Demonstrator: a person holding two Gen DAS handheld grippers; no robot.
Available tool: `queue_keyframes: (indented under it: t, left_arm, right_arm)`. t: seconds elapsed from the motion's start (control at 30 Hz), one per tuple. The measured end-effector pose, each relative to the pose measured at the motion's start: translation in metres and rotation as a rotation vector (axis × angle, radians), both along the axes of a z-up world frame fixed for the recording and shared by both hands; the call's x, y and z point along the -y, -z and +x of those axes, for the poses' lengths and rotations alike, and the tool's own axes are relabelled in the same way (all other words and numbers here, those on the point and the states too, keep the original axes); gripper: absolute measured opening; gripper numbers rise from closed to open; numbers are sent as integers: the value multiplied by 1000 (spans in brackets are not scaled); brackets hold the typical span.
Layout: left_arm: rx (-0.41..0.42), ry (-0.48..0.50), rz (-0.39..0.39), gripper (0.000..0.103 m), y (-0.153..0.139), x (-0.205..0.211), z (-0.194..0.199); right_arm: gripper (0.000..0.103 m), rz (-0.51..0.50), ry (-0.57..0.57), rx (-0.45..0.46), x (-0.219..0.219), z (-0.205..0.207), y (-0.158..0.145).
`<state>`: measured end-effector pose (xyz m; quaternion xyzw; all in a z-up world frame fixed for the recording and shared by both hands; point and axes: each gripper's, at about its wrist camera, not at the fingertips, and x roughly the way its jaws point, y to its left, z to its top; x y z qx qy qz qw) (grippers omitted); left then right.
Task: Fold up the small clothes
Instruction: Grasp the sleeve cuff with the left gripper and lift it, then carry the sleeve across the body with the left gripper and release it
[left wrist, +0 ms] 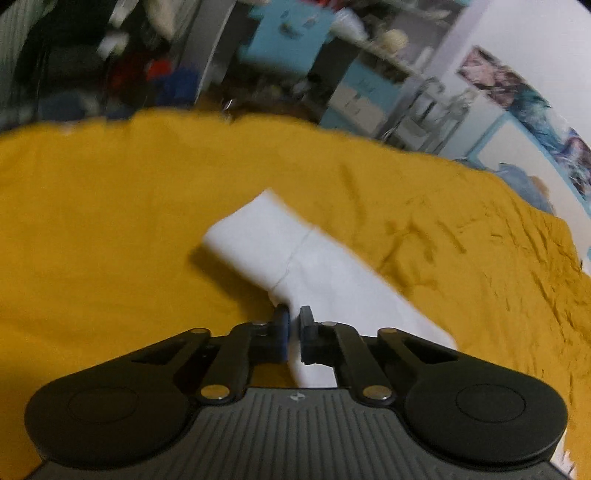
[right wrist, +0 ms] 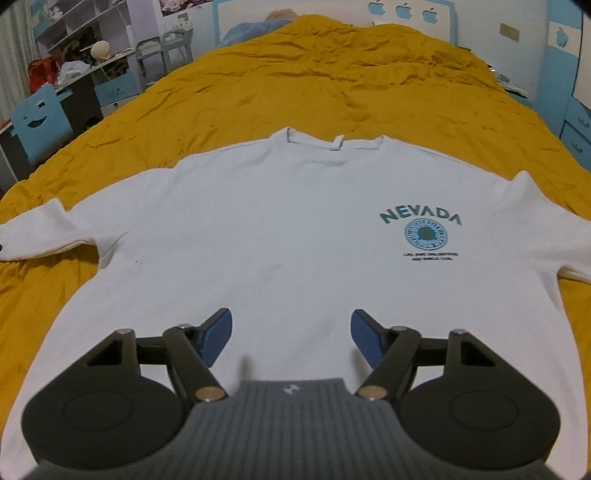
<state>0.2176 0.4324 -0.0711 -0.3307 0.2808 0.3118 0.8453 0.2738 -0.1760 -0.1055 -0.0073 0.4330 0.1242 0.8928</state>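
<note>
A white T-shirt [right wrist: 258, 229] with a teal "NEVADA" print [right wrist: 421, 216] lies flat, front up, on a mustard-yellow bedspread [right wrist: 332, 74], its collar at the far side. In the left wrist view one short sleeve [left wrist: 258, 236] stretches away over the yellow cover [left wrist: 110, 203]. My left gripper [left wrist: 294, 323] is shut on the near edge of that sleeve, with white cloth pinched between the blue pads. My right gripper [right wrist: 291, 332] hovers open over the shirt's lower front, and nothing sits between its fingers.
The bed fills both views. Beside its left edge stand a desk with shelves [right wrist: 74, 85] and a blue chair [right wrist: 37, 114]. A blue headboard [right wrist: 406, 11] closes the far end. Blue drawers [right wrist: 576, 129] stand at the right.
</note>
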Motion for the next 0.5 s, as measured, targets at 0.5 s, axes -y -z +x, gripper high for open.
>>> queue_keyframes:
  t: [0.5]
  left_arm:
    - [160,752,471,4,-112,272,35]
  right_arm:
    - [63,34,52,33,25,-9,-12]
